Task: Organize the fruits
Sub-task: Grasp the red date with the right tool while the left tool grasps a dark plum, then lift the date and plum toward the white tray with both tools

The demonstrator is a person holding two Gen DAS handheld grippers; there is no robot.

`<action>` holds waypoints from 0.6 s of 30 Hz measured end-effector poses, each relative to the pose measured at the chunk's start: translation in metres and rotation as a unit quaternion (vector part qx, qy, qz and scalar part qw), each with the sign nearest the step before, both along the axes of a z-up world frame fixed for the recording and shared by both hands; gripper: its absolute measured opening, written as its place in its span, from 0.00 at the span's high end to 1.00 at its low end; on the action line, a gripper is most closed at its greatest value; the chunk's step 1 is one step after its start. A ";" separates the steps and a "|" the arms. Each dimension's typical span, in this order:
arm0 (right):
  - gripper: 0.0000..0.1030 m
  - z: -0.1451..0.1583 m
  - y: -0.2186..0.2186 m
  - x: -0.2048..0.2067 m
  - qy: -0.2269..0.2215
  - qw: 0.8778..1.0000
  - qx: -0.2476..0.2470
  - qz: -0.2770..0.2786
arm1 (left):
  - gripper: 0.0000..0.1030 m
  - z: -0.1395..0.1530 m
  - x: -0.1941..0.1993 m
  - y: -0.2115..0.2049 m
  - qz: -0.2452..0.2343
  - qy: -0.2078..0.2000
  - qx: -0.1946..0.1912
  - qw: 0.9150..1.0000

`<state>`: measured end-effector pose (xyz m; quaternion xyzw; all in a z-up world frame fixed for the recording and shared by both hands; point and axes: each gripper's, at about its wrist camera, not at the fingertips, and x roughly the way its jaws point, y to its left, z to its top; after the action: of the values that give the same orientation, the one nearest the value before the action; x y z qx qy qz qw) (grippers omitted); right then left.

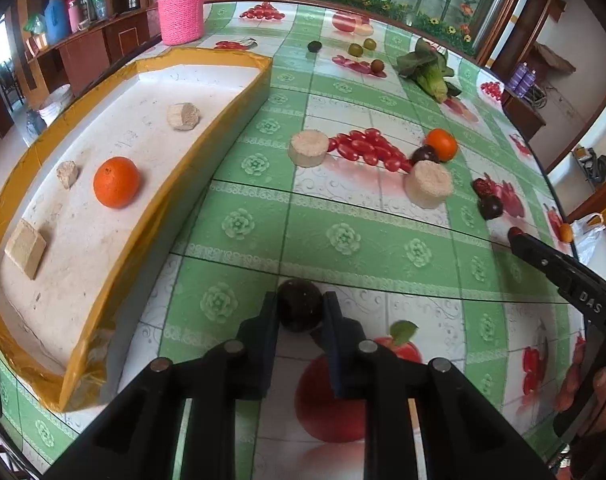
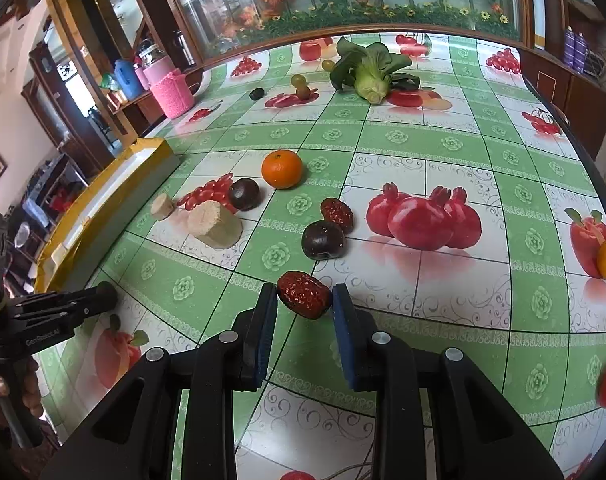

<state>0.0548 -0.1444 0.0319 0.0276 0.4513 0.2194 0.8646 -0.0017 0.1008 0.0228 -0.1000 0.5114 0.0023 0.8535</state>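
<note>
**Both claws loaded, tray waiting on the left**

The dark round fruit (image 1: 299, 310), a plum or passion fruit by the look of it, sat pinched between the pads of the left claw (image 1: 300, 314), right down at the desk (image 1: 343, 240) surface. Meanwhile the right claw (image 2: 305, 300) was clamped on a wrinkly red jujube (image 2: 303, 294), gripped across its narrow middle, probably so it wouldn't roll out.

Just left of the dark fruit was the yellow-rimmed tray (image 1: 239, 92), already holding one orange (image 1: 116, 182) plus a few tan blocks. My guess is that's the drop-off, so both pieces were gripped for the carry over.

Further out, loose on the cloth: another orange (image 2: 282, 169), two more dark fruits (image 2: 323, 240), a second jujube (image 2: 337, 210), two pale cylinders (image 2: 215, 222), and a bok choy (image 2: 369, 70) near the far edge. Plenty left to sort.
</note>
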 end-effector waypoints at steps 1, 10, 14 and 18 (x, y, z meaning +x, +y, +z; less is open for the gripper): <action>0.73 0.002 0.000 -0.001 -0.001 1.000 -0.001 -0.001 | 0.77 0.002 -0.002 -0.001 -0.004 -0.003 -0.005 1.000; 0.73 0.022 -0.002 -0.021 -0.018 1.000 -0.013 -0.011 | 0.77 0.021 -0.021 -0.026 -0.056 -0.025 -0.026 0.998; 0.73 0.028 -0.002 -0.031 -0.023 0.999 -0.021 -0.016 | 0.77 0.023 -0.026 -0.031 -0.070 -0.026 -0.034 0.997; 0.73 0.033 0.000 -0.040 -0.025 0.999 -0.024 -0.022 | 0.77 0.025 -0.031 -0.030 -0.077 -0.028 -0.043 0.996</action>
<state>0.0148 -0.1442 0.0648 0.0105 0.4337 0.1902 0.8807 -0.0329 0.0708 0.0477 -0.0964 0.4933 -0.0883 0.8600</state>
